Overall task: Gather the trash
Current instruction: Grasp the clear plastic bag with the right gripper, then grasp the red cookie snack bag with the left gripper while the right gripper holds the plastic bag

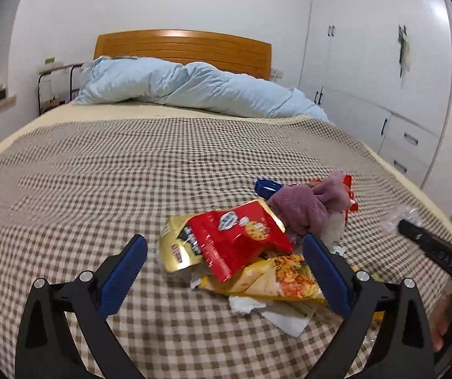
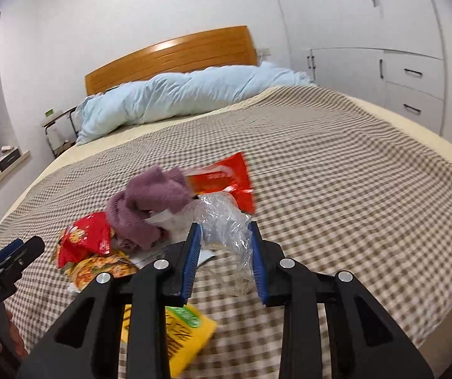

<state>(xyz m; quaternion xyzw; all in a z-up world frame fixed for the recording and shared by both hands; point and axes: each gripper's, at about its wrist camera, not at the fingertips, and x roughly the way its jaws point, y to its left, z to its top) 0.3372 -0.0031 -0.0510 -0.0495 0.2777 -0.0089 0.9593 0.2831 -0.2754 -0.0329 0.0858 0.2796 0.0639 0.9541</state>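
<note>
Right hand-held gripper lifts a clear wrapper off the litter heap on the bed

The right hand-held gripper [image 2: 224,237] is clamped on a crumpled clear plastic wrapper [image 2: 226,230], raised above the checked bedspread [image 2: 336,164], likely so it comes free of the rest. The left hand-held gripper [image 1: 224,252] hangs wide open, empty, over the red snack bag [image 1: 238,233] and yellow noodle packet [image 1: 276,278], probably lined up for the next pick. A purple cloth [image 1: 302,208] lies among the wrappers; whether it counts as trash is unclear
</note>
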